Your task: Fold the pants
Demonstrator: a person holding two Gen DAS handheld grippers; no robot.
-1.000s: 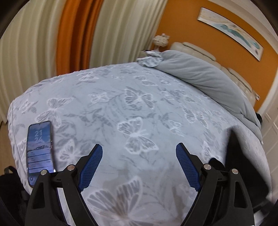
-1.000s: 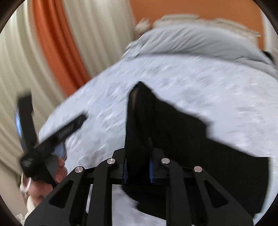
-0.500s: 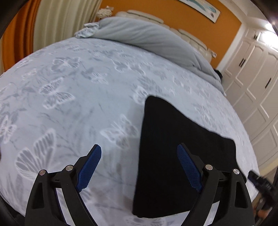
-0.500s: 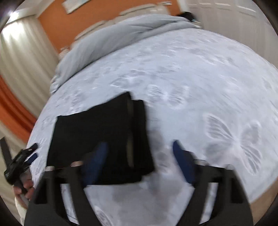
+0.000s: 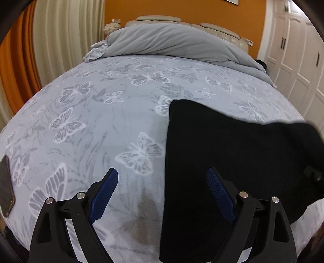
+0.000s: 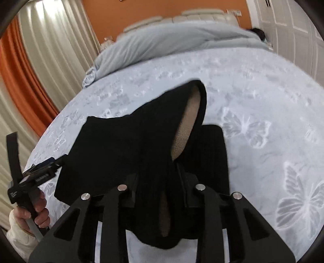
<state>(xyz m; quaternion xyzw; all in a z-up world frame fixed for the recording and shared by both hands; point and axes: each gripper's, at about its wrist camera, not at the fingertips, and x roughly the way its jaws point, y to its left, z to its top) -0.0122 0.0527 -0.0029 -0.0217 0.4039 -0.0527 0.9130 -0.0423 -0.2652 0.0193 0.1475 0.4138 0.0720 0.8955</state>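
The black pants (image 5: 232,161) lie partly folded on the bed (image 5: 101,113), near its foot edge and toward the wardrobe side, with one end raised off the cover. The right gripper (image 6: 160,188) is closed on a bunched fold of that raised end; the cloth fills the space between its fingers and hangs below them, and a strip of tan lining (image 6: 186,129) shows inside the lifted flap. From the right wrist view the rest of the garment spreads flat away to the left and ahead of the tool. The left gripper (image 5: 162,192) hovers above the bed's foot edge with its jaws wide apart and nothing between them: its left blue pad (image 5: 105,194) is over bare butterfly-print cover, its right pad over the pants' near left edge, so the garment's straight side runs up between the two fingers. In the right wrist view the person's left hand (image 6: 34,212) is seen gripping that tool's handle beside the bed's left edge. A dark phone (image 5: 6,186) lies at the bed's left edge, well apart from the pants. A grey duvet (image 5: 172,44) is heaped along the head of the bed against the cream headboard (image 5: 162,19). Orange and cream curtains (image 5: 30,50) hang to the left, and white wardrobe doors (image 5: 293,50) stand to the right.
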